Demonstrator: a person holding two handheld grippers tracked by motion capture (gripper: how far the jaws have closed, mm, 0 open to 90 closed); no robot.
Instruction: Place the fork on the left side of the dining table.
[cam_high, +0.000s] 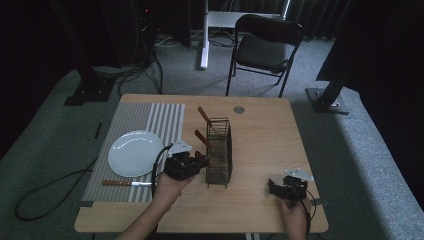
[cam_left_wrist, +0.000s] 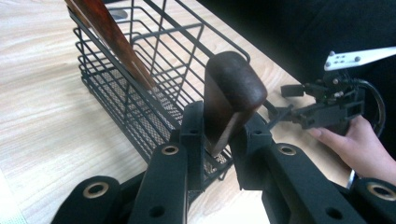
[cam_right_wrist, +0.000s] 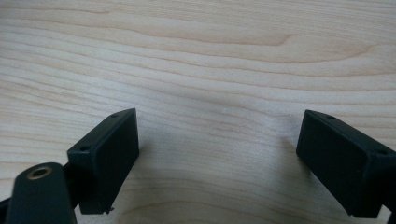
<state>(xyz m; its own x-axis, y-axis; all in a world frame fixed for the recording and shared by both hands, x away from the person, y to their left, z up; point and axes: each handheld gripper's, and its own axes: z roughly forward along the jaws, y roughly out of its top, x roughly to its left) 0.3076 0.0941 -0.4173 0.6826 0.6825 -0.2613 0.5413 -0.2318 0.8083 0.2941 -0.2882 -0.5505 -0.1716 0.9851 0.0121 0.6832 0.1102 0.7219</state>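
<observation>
Basket (cam_left_wrist: 140, 84) wall stands beside left tongs (cam_left_wrist: 223, 140) pinching a wooden handle (cam_left_wrist: 231, 93); right tongs (cam_right_wrist: 217, 163) spread over bare table (cam_right_wrist: 210, 60).

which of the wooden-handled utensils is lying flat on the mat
The knife below the white plate lies flat on the striped mat. The other two stand tilted in the wire basket, one clamped by the left tongs.
</observation>
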